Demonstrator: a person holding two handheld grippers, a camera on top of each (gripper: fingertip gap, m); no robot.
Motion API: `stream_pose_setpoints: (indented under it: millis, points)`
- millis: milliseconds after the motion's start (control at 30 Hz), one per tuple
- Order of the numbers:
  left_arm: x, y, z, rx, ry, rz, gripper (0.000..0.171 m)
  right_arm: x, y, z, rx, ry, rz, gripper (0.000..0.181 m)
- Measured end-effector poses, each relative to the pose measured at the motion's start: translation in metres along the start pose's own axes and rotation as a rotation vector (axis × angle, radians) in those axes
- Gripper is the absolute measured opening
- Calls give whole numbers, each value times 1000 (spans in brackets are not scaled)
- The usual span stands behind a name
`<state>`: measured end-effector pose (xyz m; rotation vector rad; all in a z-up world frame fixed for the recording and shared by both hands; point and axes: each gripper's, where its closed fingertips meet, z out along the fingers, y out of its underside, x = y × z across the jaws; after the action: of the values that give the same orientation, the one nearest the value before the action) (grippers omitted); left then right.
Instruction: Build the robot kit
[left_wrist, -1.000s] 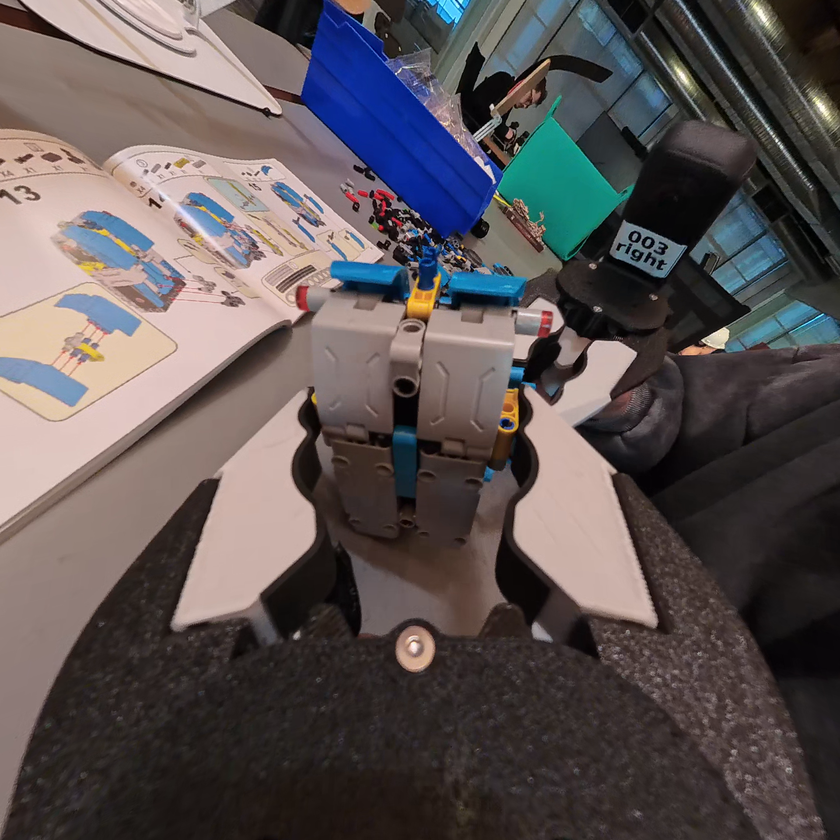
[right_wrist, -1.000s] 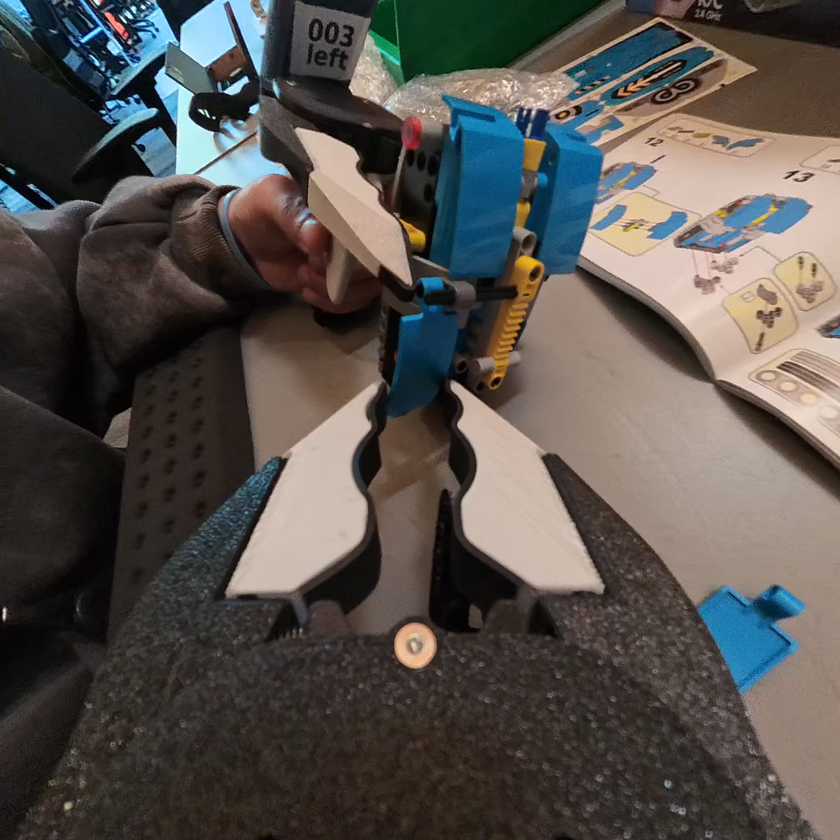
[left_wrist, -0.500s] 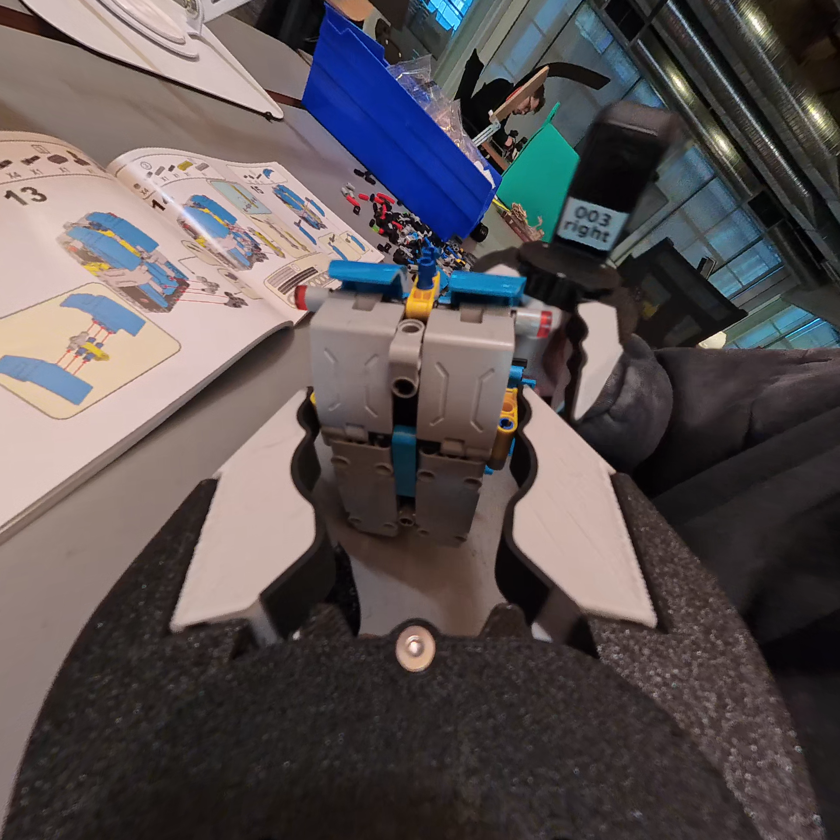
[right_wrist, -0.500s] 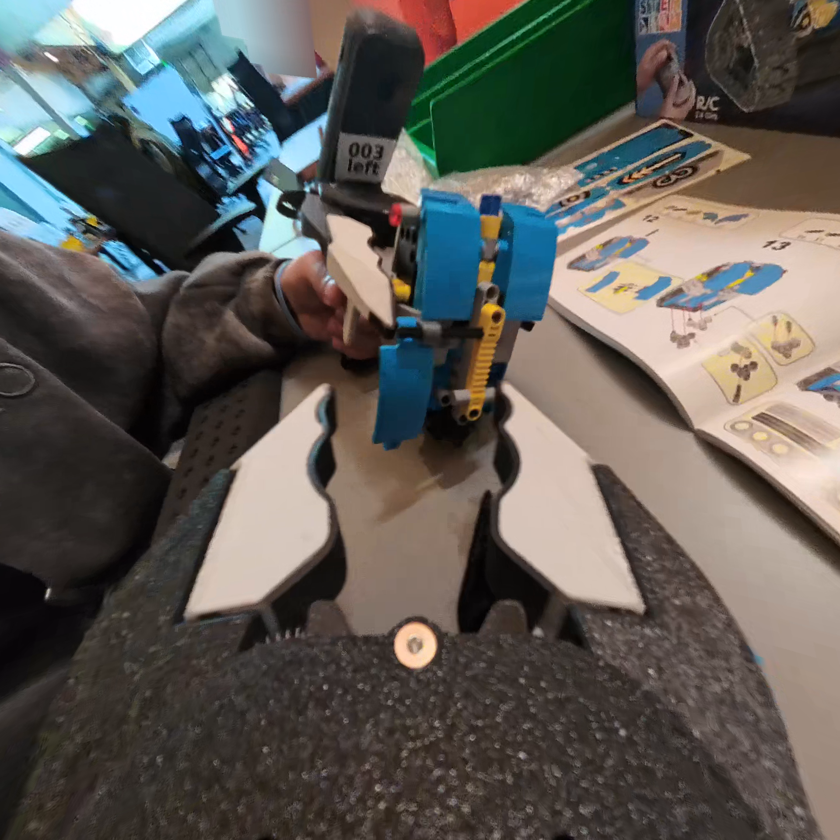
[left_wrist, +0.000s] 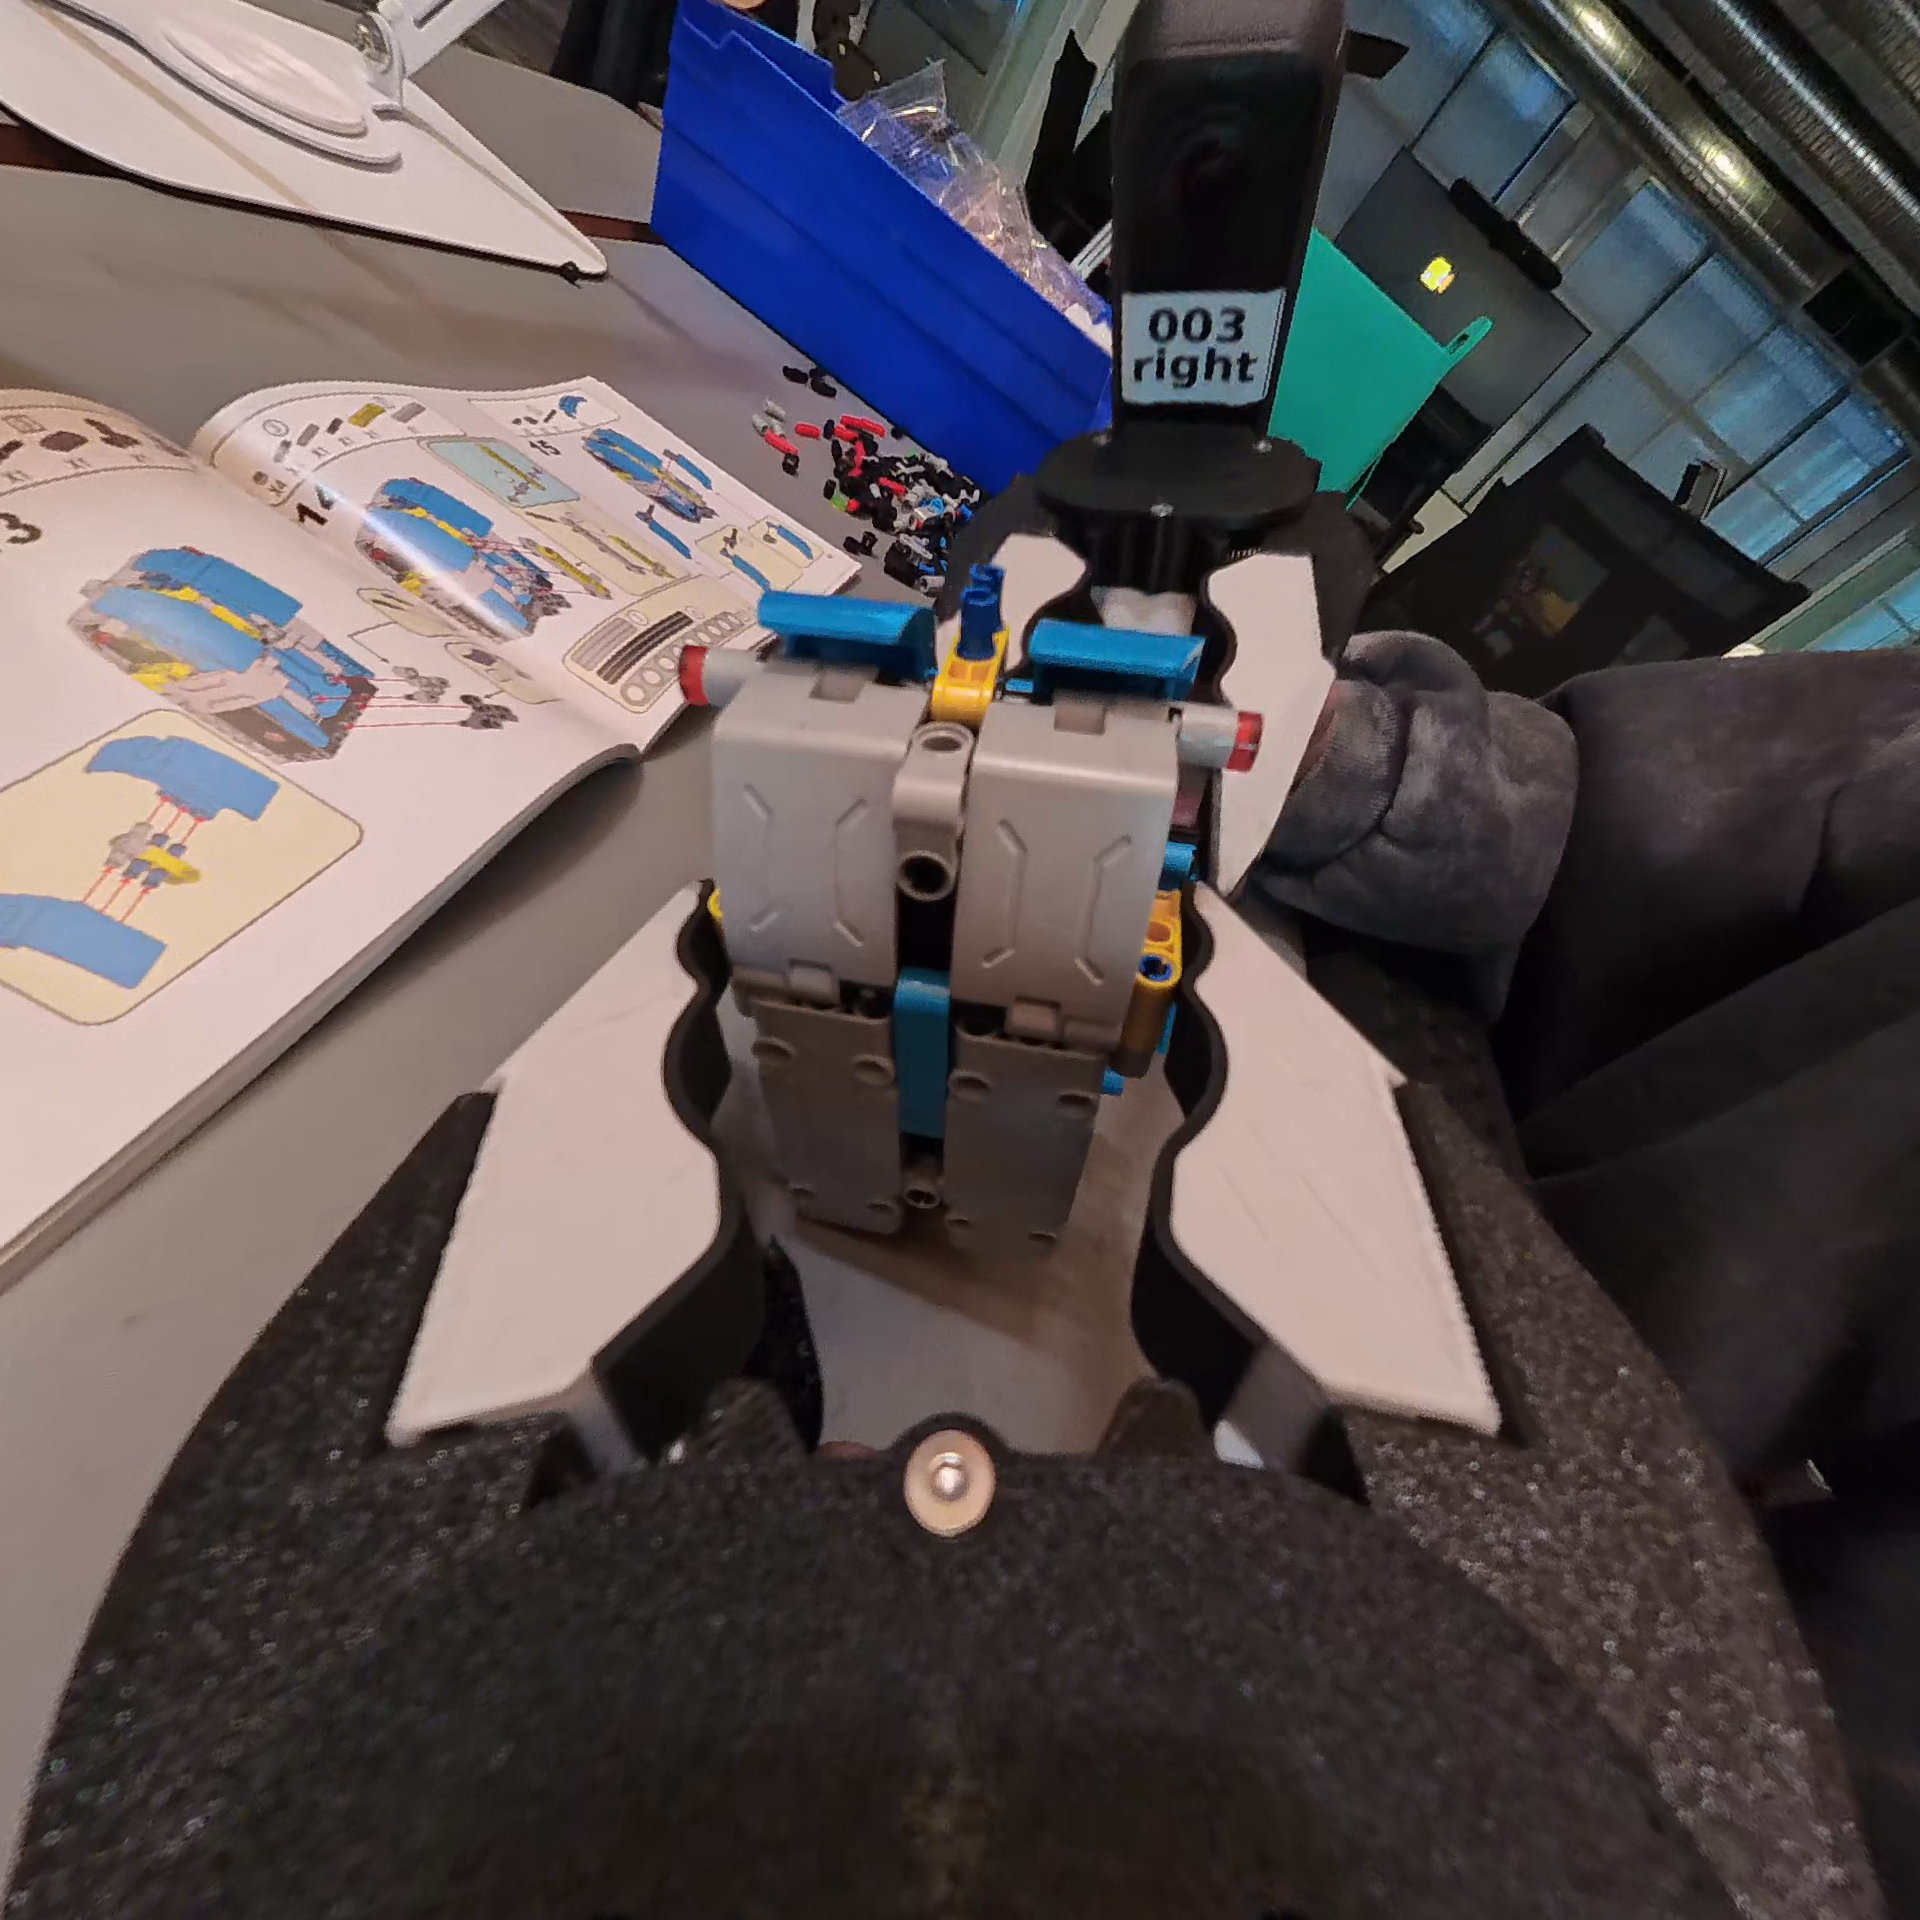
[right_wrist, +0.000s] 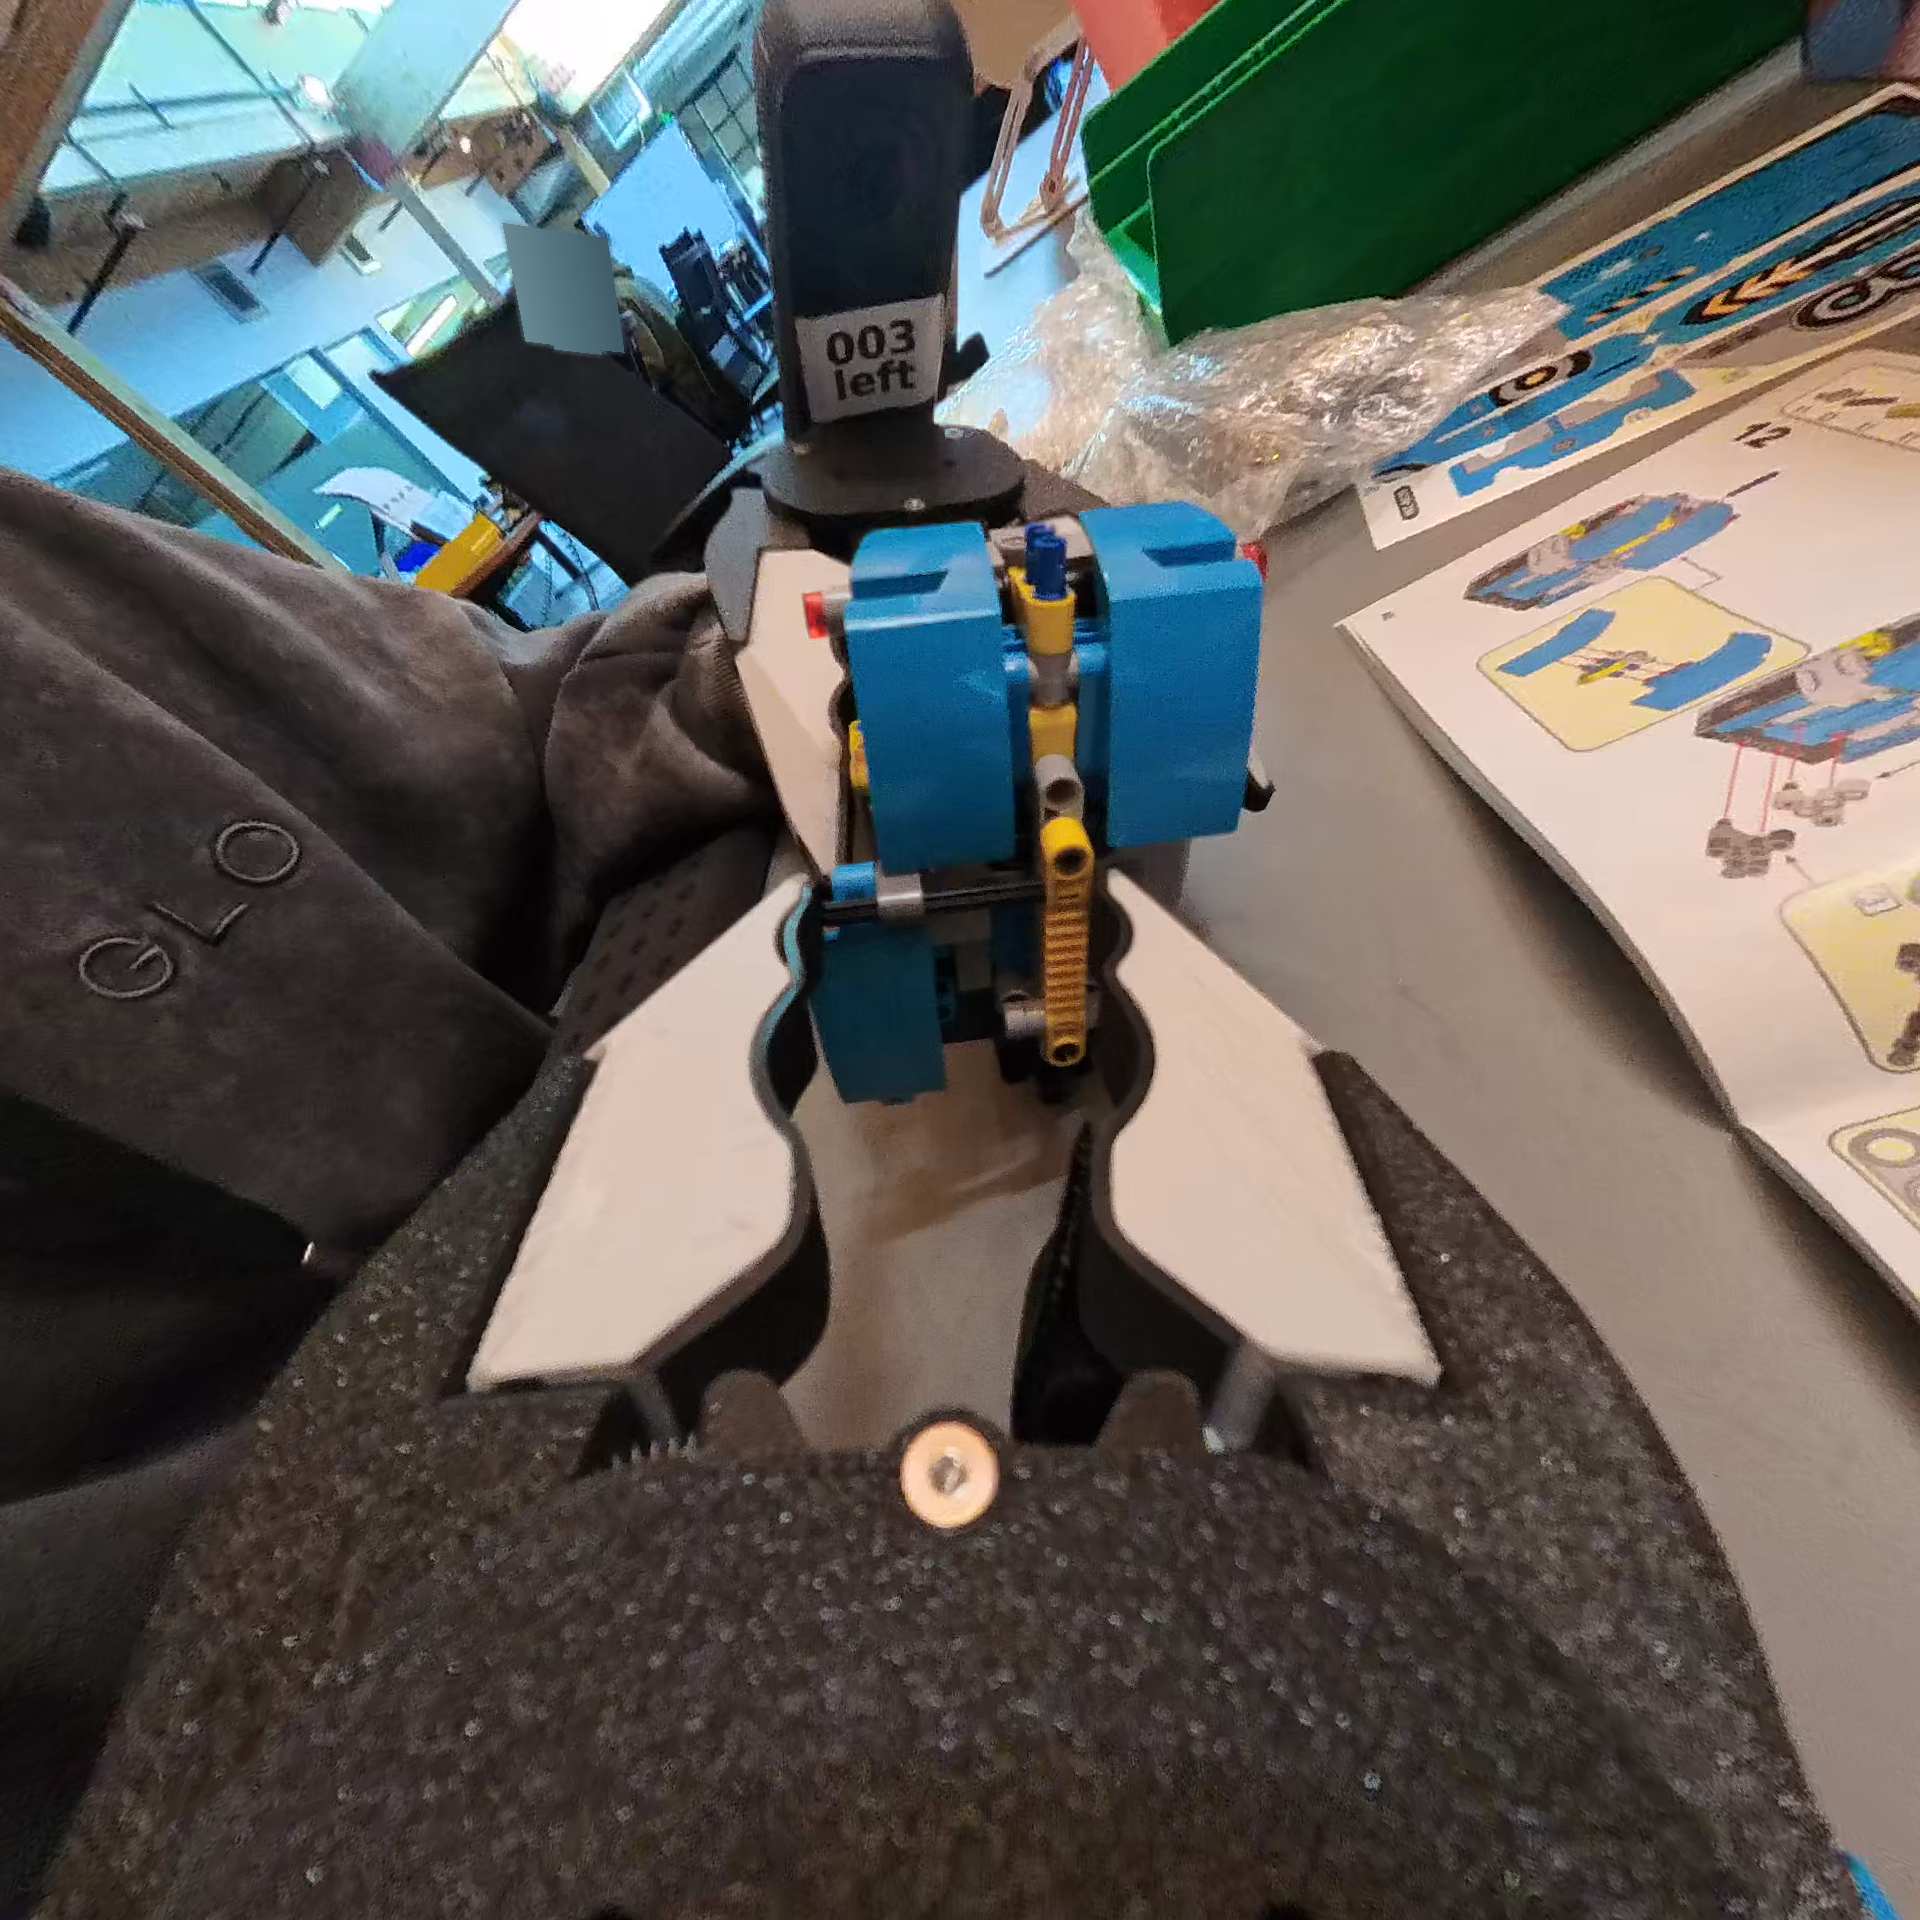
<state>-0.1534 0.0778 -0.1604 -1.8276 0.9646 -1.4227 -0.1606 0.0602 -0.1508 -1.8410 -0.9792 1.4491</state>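
Left gripper (left_wrist: 940, 997) clamped on the model (left_wrist: 940, 935), fingers (left_wrist: 582, 1174) pressed on both flanks, grey side facing its camera; model upright over the desk (left_wrist: 260, 1247) near the front edge. Right gripper (right_wrist: 951, 977) now straddles the model's lower blue/yellow end, half open, pads touching or nearly so; firm grip: cannot tell. 0.5 s ago it stood wider and short of the model; 1 s ago nearly closed. Left unchanged. Farther: manual (left_wrist: 312, 727), loose parts (left_wrist: 883, 478), blue bin (left_wrist: 852, 239).
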Motion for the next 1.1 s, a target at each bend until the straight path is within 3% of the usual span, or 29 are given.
stream_pose_setpoints:
  millis: [133, 233, 300, 633, 1100]
  points:
    - [4, 2, 1, -14, -25, 64, 86, -3, 5, -1, -78, 16, -18, 50]
    - [7, 5, 4, -31, -41, 125, 86, -4, 10, -5, -147, 74, -128, 51]
    - [9, 6, 5, -39, -39, 140, 86, -1, 9, -7, -175, 109, -156, 59]
    - [13, 9, 6, -57, -65, 224, 86, -9, 17, -8, -405, 9, -189, 48]
    - [13, 13, 8, -75, -88, 273, 86, -5, 20, -10, -416, 44, -310, 37]
